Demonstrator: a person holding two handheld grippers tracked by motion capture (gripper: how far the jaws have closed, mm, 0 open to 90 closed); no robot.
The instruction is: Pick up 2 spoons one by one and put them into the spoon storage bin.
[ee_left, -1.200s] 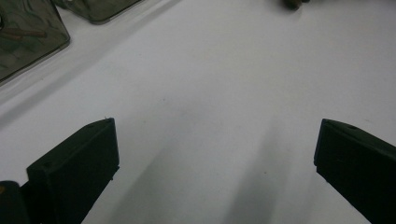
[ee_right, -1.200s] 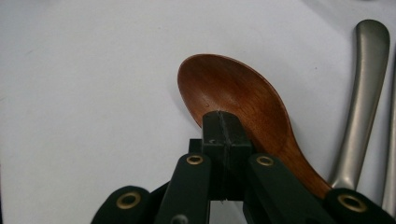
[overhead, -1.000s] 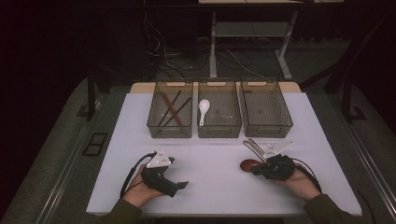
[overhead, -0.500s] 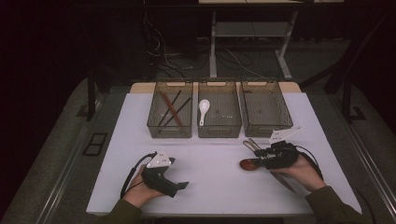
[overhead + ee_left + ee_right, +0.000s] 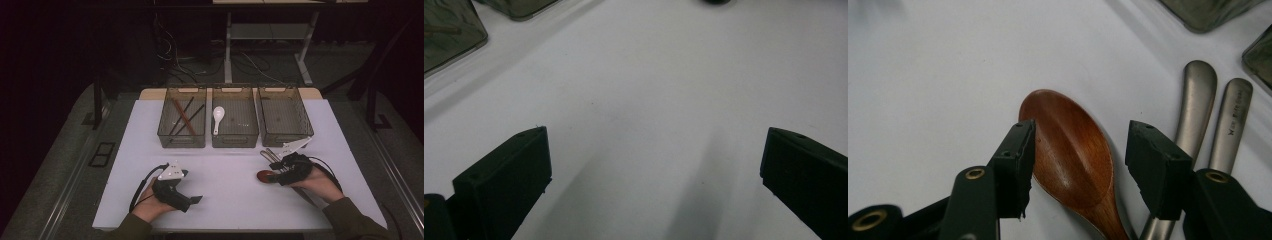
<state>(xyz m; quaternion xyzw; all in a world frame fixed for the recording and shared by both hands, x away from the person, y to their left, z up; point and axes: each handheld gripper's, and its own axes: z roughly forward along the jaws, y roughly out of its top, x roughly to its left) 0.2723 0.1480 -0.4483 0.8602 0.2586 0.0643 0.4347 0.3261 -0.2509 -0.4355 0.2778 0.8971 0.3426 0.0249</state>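
The spoon [image 5: 1070, 155] is reddish-brown wood, smooth with a soft sheen, and beside it two handles [image 5: 1215, 117] are brushed, dull grey metal. The table [image 5: 664, 80] is matt white, and the bins [image 5: 235, 122] look like smoky translucent plastic.

The left tongs [image 5: 654, 175] stand wide apart, 2 black jaws rising from the bottom corners with nothing between them; beneath lies the bare white worktop [image 5: 649, 90], crossed by soft shadows; at the upper left sits a smoky clear bin [image 5: 449, 35], holding what may be a brown stick, though it is blurred; a 2nd bin's edge [image 5: 521, 7] shows beside it.
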